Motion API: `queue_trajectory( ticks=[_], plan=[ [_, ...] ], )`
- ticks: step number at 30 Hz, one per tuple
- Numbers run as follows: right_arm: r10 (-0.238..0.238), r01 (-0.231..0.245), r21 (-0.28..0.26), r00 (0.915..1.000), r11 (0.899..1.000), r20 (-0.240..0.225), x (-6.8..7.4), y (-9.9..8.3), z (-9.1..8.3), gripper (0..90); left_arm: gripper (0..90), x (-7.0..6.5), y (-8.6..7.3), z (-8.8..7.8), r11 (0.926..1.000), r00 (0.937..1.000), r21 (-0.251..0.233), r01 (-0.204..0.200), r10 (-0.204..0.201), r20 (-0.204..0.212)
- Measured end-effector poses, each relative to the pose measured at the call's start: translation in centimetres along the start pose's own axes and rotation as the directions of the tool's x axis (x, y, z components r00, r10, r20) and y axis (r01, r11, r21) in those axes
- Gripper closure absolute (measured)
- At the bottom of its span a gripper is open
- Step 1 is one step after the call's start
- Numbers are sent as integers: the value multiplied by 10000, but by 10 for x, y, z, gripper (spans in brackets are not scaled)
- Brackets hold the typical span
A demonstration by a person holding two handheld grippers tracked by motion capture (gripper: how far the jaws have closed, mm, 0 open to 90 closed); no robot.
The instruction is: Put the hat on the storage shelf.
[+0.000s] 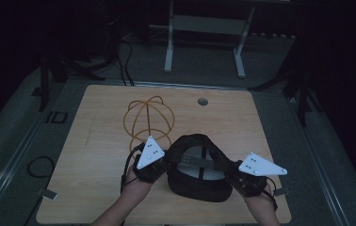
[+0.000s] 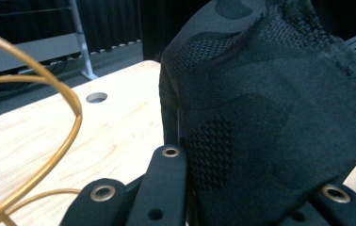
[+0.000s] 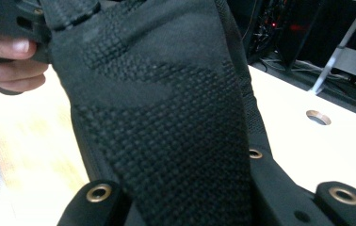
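A black knit cap [image 1: 198, 168] is held up near the desk's [image 1: 96, 141] front edge, gripped on opposite sides by the left gripper [image 1: 159, 160] and right gripper [image 1: 235, 176], fingers clenched on fabric. A gold wire stand [image 1: 149, 120] behind remains bare, so placement is judged undone

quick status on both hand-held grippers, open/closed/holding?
Left hand-held gripper: closed on the black cap, at its left side.
Right hand-held gripper: closed on the same cap, at its right side.

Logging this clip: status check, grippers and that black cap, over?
Left gripper shut on black cap, right gripper shut on its opposite side. Cap held between them, low over table. Gold wire stand behind, apart.
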State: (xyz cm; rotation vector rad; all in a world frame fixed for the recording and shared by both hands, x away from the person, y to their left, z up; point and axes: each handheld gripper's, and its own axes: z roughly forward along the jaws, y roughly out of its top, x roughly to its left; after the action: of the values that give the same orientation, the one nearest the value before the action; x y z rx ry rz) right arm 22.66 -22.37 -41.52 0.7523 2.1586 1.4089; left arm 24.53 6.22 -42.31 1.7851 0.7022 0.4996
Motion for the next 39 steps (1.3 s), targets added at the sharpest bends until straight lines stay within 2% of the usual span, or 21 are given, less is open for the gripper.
queue_trajectory(
  ticks=[4, 7, 10, 13, 15, 19, 24, 31, 32, 34, 37, 39],
  plan=[
    [437, -443, -240, 9988, 9987, -238, -2, -4, -6, 756, 889, -2, 5, 2, 10000, 10000, -33, -39, 39, -76],
    [552, -568, -405, 9977, 9976, -398, -2, -7, -10, 639, 889, -2, 10, 2, 9998, 10000, -207, -49, 48, -60],
    [543, -564, -387, 9971, 9977, -540, -2, -10, -14, 538, 889, -2, 16, -1, 9993, 10000, -362, -19, 21, 73],
    [437, -463, -349, 9963, 9983, -740, -2, -12, -18, 492, 889, 0, 21, -6, 9984, 10000, -560, -38, 38, 15],
    [340, -363, -238, 9954, 9991, -900, -2, -13, -22, 473, 889, 1, 23, -9, 9978, 10000, -658, -75, 72, -46],
    [236, -238, 3, 9898, 9997, -1402, 0, -19, -26, 439, 889, -3, 25, -9, 9975, 9990, -552, -437, 439, 25],
    [119, -76, 258, 9850, 9996, -1719, 2, -26, -32, 417, 889, -5, 24, -9, 9980, 9988, -461, -443, 452, 188],
    [-131, 260, 613, 9792, 9978, -2025, 4, -32, -43, 384, 889, -4, 26, -12, 9970, 9983, -615, -479, 499, 316],
    [-140, 277, 634, 9781, 9976, -2074, 3, -32, -45, 383, 889, -4, 26, -13, 9966, 9982, -662, -501, 522, 303],
    [-50, 180, 567, 9751, 9982, -2217, 1, -33, -50, 383, 889, -3, 27, -15, 9954, 9968, -816, -507, 554, 570],
    [-81, 177, 424, 9764, 9989, -2158, -4, -34, -59, 380, 888, -4, 27, -17, 9928, 9926, -938, -740, 823, 888],
    [-112, 170, 236, 9741, 9996, -2260, -8, -33, -64, 382, 888, -4, 26, -17, 9914, 9909, -907, -945, 1024, 870]
  ],
)
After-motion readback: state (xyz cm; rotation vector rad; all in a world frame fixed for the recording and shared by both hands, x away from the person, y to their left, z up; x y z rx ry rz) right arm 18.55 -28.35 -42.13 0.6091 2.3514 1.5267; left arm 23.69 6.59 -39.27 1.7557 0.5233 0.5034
